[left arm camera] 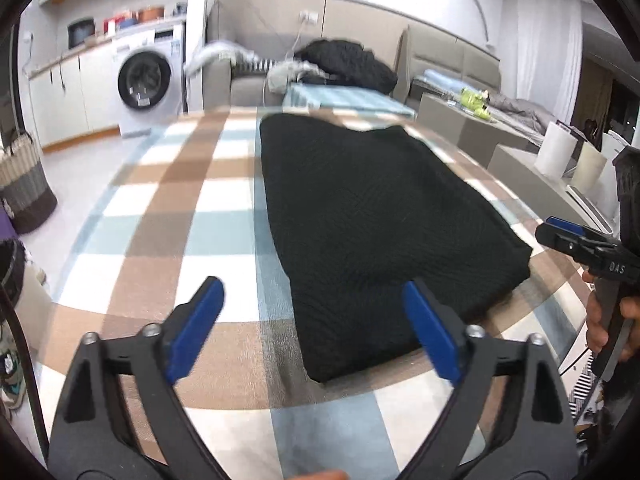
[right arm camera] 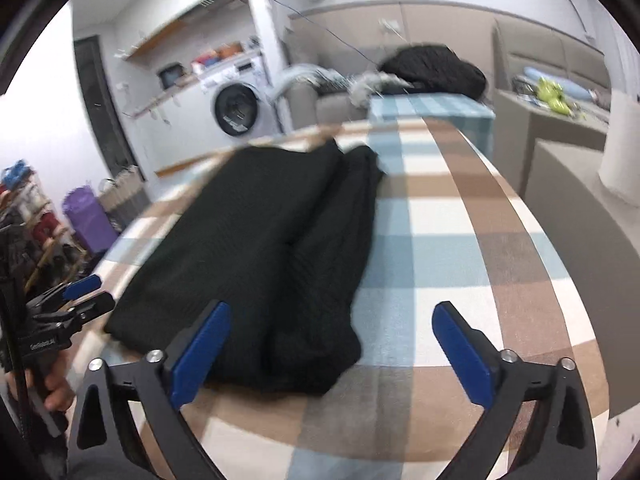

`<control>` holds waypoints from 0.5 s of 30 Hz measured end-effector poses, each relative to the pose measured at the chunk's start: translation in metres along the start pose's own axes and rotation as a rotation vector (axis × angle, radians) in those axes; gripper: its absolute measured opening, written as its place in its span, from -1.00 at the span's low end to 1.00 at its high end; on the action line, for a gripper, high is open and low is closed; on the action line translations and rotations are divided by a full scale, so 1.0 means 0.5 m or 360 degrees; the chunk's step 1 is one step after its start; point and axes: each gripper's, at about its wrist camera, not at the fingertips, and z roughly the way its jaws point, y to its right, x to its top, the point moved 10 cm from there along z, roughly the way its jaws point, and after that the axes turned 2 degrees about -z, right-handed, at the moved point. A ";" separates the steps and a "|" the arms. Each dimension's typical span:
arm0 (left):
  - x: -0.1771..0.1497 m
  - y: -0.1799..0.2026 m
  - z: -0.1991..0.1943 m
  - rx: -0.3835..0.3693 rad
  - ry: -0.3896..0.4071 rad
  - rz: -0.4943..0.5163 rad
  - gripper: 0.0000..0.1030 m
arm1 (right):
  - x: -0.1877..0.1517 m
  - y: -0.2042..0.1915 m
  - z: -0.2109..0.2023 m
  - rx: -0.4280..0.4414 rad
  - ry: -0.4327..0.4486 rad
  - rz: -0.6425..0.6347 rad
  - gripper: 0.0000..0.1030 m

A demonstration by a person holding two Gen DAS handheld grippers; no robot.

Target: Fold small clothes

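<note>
The black garment (left arm camera: 384, 224) is a matt knitted cloth with a fine ribbed weave, soft and slightly rumpled at its folds. It lies on a checked tablecloth (left arm camera: 168, 216), a smooth woven-looking fabric in brown, pale blue and white. The left gripper (left arm camera: 314, 332) has matt black plastic arms, 2 blue pads (left arm camera: 430, 332) with a faint sheen, and small bright metal bolts. The washing machine (left arm camera: 150, 80) looks glossy white.

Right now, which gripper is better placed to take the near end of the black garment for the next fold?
Probably the left gripper: open, its right finger over the black garment near end. The right gripper, also open, mostly faces bare tablecloth.
</note>
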 end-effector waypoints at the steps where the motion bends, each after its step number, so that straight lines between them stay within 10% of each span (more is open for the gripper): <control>1: 0.000 0.004 -0.013 0.0003 0.0025 0.0010 0.99 | 0.000 -0.011 -0.013 0.0033 0.0032 -0.0026 1.00; 15: -0.012 -0.007 -0.092 0.0055 0.0257 0.0015 0.99 | -0.033 -0.109 -0.068 0.0247 0.0263 -0.0207 1.00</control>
